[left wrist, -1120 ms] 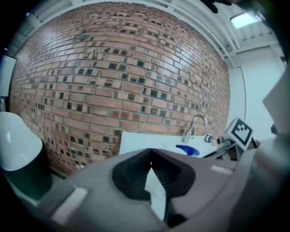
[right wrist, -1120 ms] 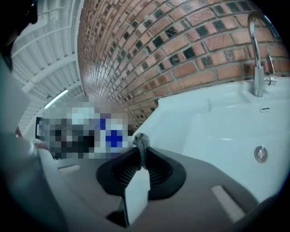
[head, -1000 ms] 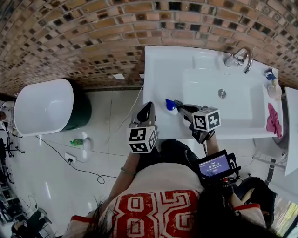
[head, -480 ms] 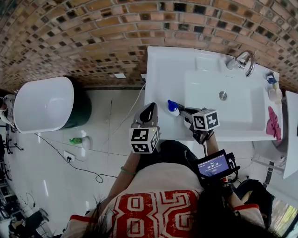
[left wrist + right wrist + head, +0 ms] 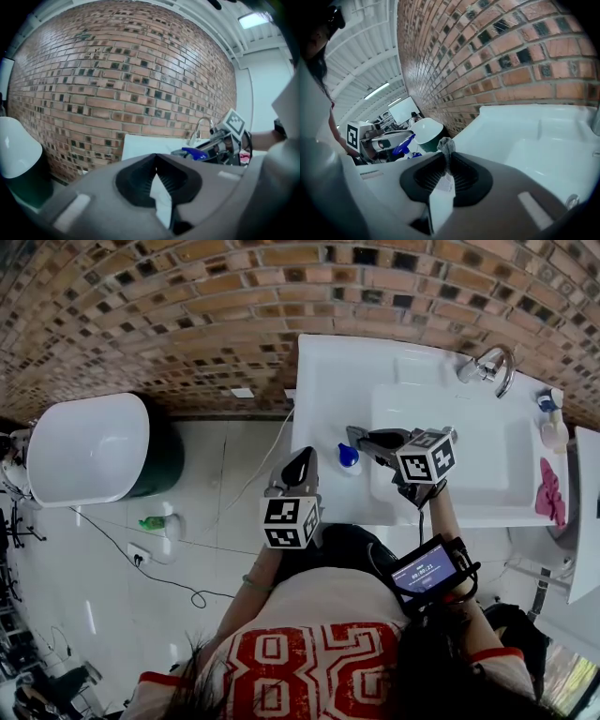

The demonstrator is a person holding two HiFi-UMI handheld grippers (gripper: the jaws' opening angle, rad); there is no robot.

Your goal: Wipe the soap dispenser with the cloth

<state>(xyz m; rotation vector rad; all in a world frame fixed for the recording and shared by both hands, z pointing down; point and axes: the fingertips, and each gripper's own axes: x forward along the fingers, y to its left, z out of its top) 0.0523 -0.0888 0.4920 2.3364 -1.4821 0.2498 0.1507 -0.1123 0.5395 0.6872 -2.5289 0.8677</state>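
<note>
Over the sink, in the head view, the soap dispenser (image 5: 349, 457) with its blue pump stands on the left part of the white table (image 5: 328, 381), near the front edge. The right gripper (image 5: 356, 436) hovers just beside the pump. The left gripper (image 5: 304, 456) hangs off the table's left side, apart from the bottle. The bottle stands free and nothing steadies it, so a sideways wipe will likely tip it into the basin (image 5: 487, 451) or off the edge onto the tiled floor (image 5: 216, 521). A pink rag (image 5: 548, 486) lies at the far right, below the faucet (image 5: 487, 362). A white tub (image 5: 89, 451) with a dark green side stands on the floor at the left.

In the left gripper view, the jaws meet at their tips and nothing can be seen pinched between them. A brick wall (image 5: 117, 70) fills the background.

In the right gripper view, the jaws are closed on a small grey cloth (image 5: 446, 146). Only a short tuft sticks out. The hard jaw may therefore strike the bottle before the cloth does, or the tuft may pull out. The table looks glossy and probably slippery.
</note>
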